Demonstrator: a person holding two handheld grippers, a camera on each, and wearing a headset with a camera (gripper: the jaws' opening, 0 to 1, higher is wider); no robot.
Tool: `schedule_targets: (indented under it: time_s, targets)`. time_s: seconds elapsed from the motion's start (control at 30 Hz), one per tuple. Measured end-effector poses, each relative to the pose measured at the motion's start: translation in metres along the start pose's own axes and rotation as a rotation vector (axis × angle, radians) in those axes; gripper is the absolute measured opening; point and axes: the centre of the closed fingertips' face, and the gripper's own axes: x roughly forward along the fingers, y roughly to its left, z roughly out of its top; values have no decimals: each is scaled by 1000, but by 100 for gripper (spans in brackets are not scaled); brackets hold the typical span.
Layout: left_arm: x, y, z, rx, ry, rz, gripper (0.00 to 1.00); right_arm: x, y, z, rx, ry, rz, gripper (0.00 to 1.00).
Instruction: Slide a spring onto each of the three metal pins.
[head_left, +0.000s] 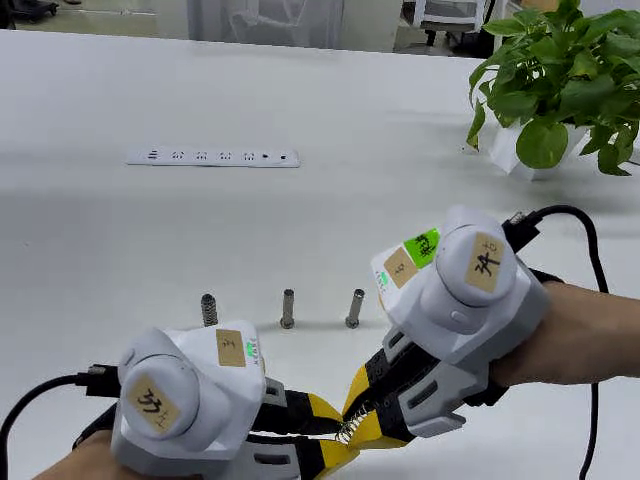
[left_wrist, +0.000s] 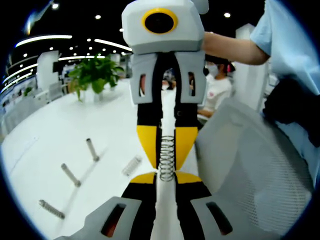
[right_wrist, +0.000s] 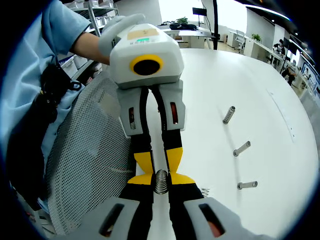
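Note:
Three metal pins stand in a row on the white table. The left pin (head_left: 209, 310) carries a spring; the middle pin (head_left: 288, 308) and the right pin (head_left: 355, 308) are bare. Near the front edge my left gripper (head_left: 335, 442) and right gripper (head_left: 360, 420) meet tip to tip. A small spring (head_left: 346, 430) sits between both pairs of yellow fingertips, and both grippers are shut on it. In the left gripper view the spring (left_wrist: 166, 157) runs lengthwise from my own jaws into the right gripper (left_wrist: 167, 150). The right gripper view shows the spring (right_wrist: 160, 181) end-on.
Another loose spring (left_wrist: 131, 165) lies on the table beside the grippers. A white power strip (head_left: 213, 157) lies further back, and a potted plant (head_left: 555, 80) stands at the back right. A grey mesh chair (right_wrist: 85, 165) is by the table's front edge.

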Motion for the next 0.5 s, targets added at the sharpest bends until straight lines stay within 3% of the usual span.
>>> schedule_targets:
  time_s: [0.17,0.27,0.5]
  targets:
    - [-10,14,-10,-22,3,77,27,0,-4,3,-24,3,-10,12]
    - [-19,25,-17,-59,-2,152,39,1,-10,5,-39,2,-27,12]
    - [-40,41,-25,-98,-23,271,64,3,-18,8,-73,16,-30,12]
